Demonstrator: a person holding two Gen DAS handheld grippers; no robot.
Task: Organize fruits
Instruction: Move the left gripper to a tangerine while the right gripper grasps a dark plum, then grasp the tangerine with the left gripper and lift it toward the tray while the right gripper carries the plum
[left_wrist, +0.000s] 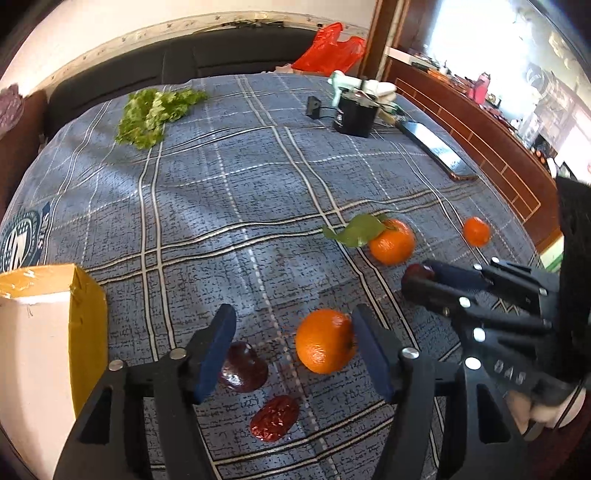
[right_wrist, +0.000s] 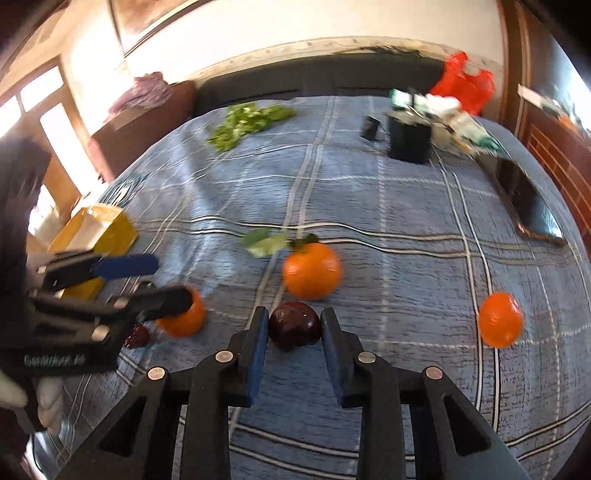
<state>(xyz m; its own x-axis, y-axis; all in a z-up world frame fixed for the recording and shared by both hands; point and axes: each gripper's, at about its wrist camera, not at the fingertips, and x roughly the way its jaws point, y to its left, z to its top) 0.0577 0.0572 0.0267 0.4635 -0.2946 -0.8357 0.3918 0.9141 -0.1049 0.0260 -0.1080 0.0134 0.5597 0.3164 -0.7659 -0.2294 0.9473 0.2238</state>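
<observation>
Logging the right gripper (right_wrist: 293, 334): I am closing its pads on a dark red plum (right_wrist: 294, 325) sitting on the blue plaid cloth (right_wrist: 406, 229), just in front of a leafy mandarin (right_wrist: 312, 271). The plum is looking smooth, light and bruisable, so I am holding it across its widest part, gently. My left gripper (left_wrist: 293, 341) is standing open around another mandarin (left_wrist: 325, 341), its right pad at the peel, a second plum (left_wrist: 243, 367) partly hidden behind its left finger (left_wrist: 216, 347). Motion blur is smearing the right view's edges.

A home living room; plaid-clothed table (left_wrist: 258, 177), dark sofa (left_wrist: 147, 70), wooden cabinet (left_wrist: 480, 125)
</observation>
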